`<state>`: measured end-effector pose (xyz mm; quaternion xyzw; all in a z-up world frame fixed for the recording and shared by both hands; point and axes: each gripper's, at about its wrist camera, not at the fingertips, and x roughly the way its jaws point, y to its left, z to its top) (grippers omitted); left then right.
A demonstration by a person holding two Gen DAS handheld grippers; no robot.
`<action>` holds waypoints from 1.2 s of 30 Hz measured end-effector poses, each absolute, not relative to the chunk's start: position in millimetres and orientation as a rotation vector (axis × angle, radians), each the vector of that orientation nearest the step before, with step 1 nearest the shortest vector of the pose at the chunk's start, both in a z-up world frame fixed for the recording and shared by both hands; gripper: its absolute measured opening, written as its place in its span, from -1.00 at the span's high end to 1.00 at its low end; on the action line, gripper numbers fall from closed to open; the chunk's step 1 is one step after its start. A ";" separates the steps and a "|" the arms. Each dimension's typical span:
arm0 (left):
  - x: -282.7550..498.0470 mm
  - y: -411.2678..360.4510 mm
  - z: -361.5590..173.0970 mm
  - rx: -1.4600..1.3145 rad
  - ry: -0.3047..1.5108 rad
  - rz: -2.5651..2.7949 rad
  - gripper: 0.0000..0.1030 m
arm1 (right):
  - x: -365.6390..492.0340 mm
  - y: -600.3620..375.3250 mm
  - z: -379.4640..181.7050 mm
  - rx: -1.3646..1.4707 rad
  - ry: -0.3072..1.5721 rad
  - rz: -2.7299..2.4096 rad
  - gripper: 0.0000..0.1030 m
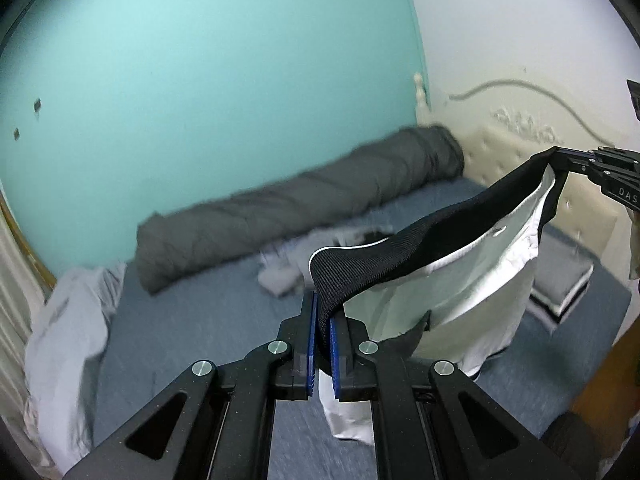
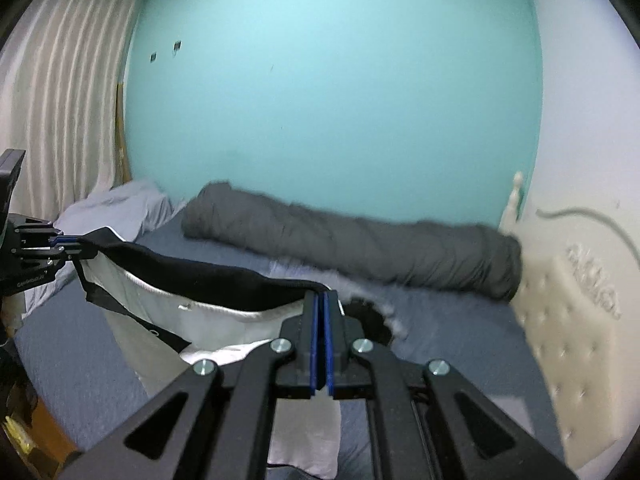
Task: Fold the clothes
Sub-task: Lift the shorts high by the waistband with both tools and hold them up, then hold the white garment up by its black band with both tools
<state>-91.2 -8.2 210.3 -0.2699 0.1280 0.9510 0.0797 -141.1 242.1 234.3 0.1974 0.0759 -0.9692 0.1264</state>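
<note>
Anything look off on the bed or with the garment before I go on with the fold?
Nothing damaged. The shorts hang by the black waistband, left gripper and right gripper shut on its ends. A crumpled white pile lies loose on the bed, where the shorts might be laid.

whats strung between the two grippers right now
A black waistband stretches between the left gripper and right gripper, white shorts hanging below. Both views show it.

I see white shorts (image 1: 460, 280) with a black waistband (image 1: 400, 248) hanging stretched above the blue bed (image 1: 200, 320), legs dangling.
</note>
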 end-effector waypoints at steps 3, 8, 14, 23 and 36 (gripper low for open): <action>-85.1 -8.1 255.0 -0.737 0.376 2.871 0.89 | -137.8 242.8 277.9 0.510 0.238 -2.852 0.96; -71.9 -8.2 320.9 -0.623 0.383 2.918 0.89 | -123.4 245.3 344.1 0.388 0.244 -2.887 0.96; -59.5 -10.3 371.1 -0.546 0.381 2.945 0.89 | -108.2 241.3 398.5 0.303 0.282 -2.914 0.96; -39.0 -5.1 365.8 -0.539 0.390 2.899 0.89 | -88.3 244.1 395.5 0.304 0.281 -2.885 0.96; -14.7 6.2 327.1 -0.571 0.432 2.853 0.89 | -64.6 246.4 353.3 0.371 0.306 -2.843 0.96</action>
